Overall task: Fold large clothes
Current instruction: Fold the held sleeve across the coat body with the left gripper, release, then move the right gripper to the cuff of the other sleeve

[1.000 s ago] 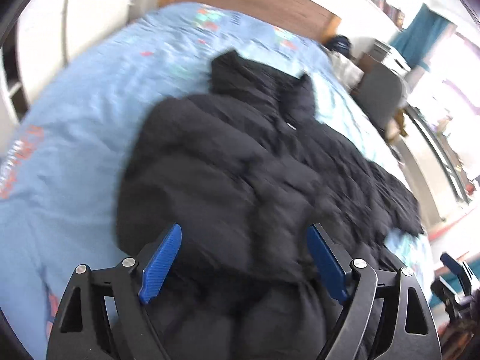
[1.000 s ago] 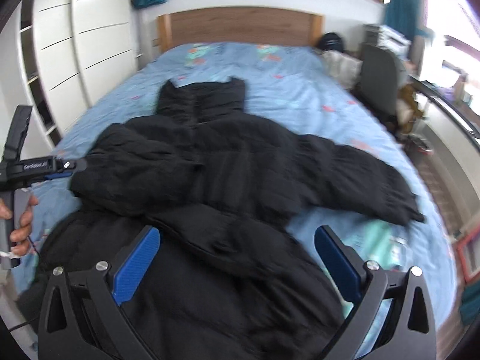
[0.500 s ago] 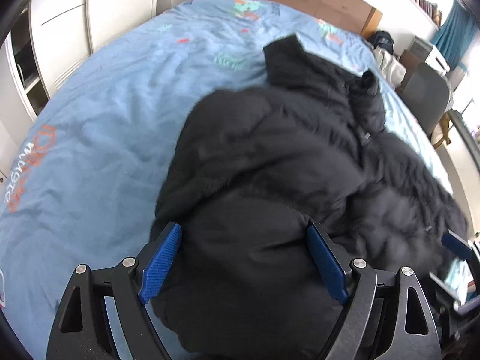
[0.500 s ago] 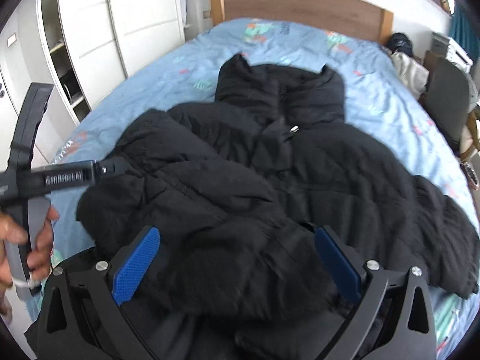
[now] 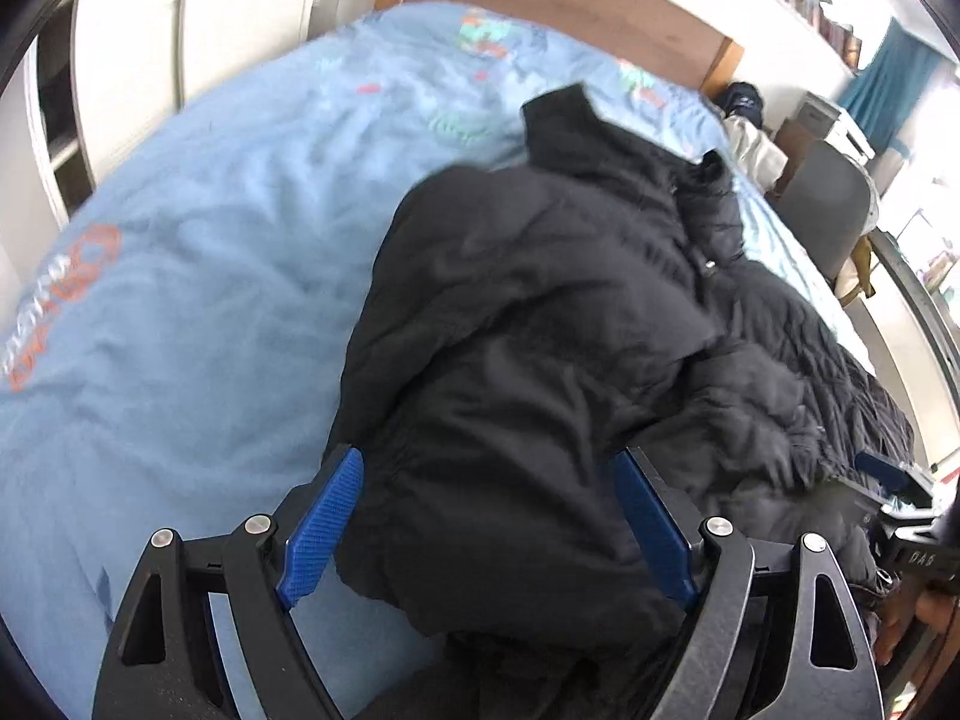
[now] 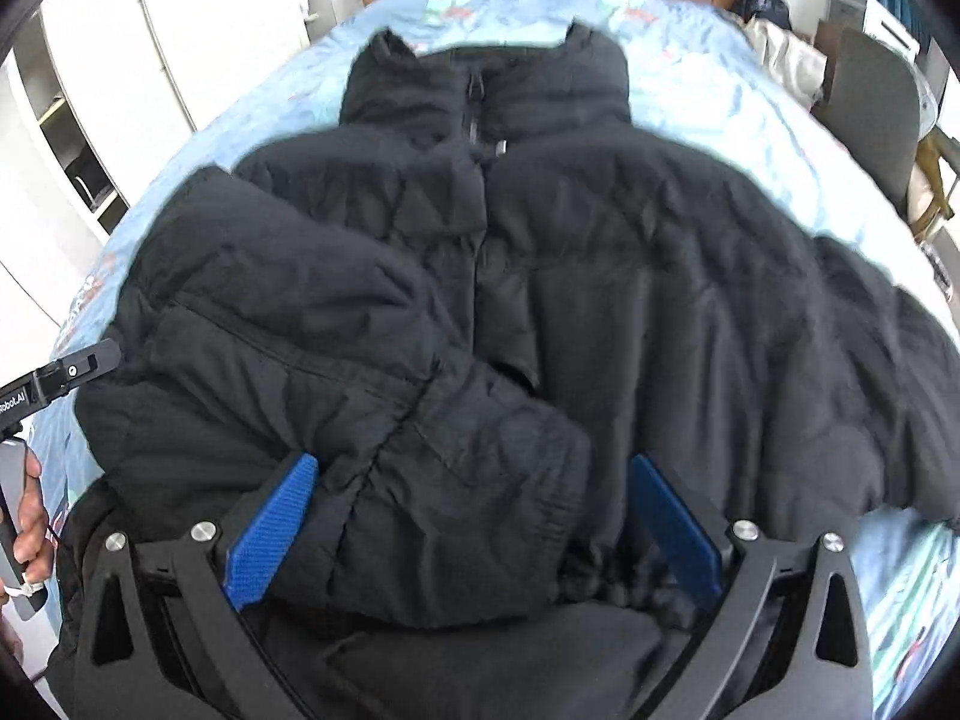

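Black quilted puffer jacket [image 6: 600,276] spread on blue bed [image 5: 180,276], ahead of both jaws | step: sleeve folded across chest | left gripper [image 5: 486,531], right gripper [image 6: 474,531] wide open, holding nothing | next: likely the far sleeve.

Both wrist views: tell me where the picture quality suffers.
Left wrist view: motion-smeared black jacket and bedspread, window corner blown out. Right wrist view: jacket edges smeared, fisheye bends the bedspread; both grippers' fingers stay sharp.
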A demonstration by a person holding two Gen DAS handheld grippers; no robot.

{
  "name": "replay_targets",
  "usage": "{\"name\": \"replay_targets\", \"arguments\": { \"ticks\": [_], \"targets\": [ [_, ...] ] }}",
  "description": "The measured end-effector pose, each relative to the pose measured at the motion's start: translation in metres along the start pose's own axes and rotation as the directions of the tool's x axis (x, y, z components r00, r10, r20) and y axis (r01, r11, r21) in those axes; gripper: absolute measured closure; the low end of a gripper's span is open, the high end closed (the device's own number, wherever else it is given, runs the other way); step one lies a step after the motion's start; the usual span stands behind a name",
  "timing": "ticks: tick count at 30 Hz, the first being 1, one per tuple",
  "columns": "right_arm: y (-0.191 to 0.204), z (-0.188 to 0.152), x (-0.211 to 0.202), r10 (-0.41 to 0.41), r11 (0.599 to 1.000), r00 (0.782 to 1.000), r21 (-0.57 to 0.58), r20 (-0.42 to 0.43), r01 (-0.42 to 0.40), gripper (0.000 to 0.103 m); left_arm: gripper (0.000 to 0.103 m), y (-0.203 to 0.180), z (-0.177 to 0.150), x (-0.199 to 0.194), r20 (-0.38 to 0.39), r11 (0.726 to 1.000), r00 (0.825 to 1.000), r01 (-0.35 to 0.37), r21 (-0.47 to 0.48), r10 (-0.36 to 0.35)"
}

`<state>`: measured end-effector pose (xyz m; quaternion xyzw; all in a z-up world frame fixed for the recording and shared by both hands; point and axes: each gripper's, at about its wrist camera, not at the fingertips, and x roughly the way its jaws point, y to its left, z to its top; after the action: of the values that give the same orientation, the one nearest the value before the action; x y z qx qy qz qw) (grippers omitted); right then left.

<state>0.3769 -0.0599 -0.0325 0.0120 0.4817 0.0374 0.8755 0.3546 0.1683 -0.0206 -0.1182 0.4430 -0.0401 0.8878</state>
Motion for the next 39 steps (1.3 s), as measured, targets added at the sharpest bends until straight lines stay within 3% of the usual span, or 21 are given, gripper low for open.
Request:
{"name": "replay_targets", "arguments": {
  "ticks": [4,9,13,17,29,39],
  "targets": [
    [0.025,0.014,-0.012,0.041,0.998,0.998,-0.051,0.053,-0.038,0.000,0.019,-0.019,0.001,0.006,-0.006,0.999,1.000,-0.004,0.052,0.004],
    [0.050,0.000,0.010,0.101,0.988,0.995,-0.115,-0.006,-0.101,0.000,0.019,-0.029,-0.017,0.022,-0.040,0.996,0.999,-0.016,0.083,0.020],
    [0.027,-0.013,0.031,0.086,0.994,0.993,-0.055,-0.079,-0.090,0.000,0.019,-0.024,-0.020,0.021,-0.029,0.998,1.000,-0.009,0.057,0.010],
    [0.002,-0.015,0.025,0.089,0.996,0.991,0.029,-0.101,-0.086,0.000,0.019,-0.033,-0.018,0.013,-0.060,0.995,0.997,-0.045,0.092,0.050],
    [-0.020,-0.050,-0.095,-0.005,0.999,1.000,0.032,0.018,0.004,0.000,0.018,-0.061,-0.036,-0.062,-0.016,0.982,0.983,-0.181,0.047,0.182],
    [-0.029,-0.103,-0.180,-0.055,0.998,0.994,0.047,0.090,0.051,0.000,0.018,-0.074,-0.075,-0.131,0.076,0.984,0.981,-0.178,0.016,0.177]
  ]
}}
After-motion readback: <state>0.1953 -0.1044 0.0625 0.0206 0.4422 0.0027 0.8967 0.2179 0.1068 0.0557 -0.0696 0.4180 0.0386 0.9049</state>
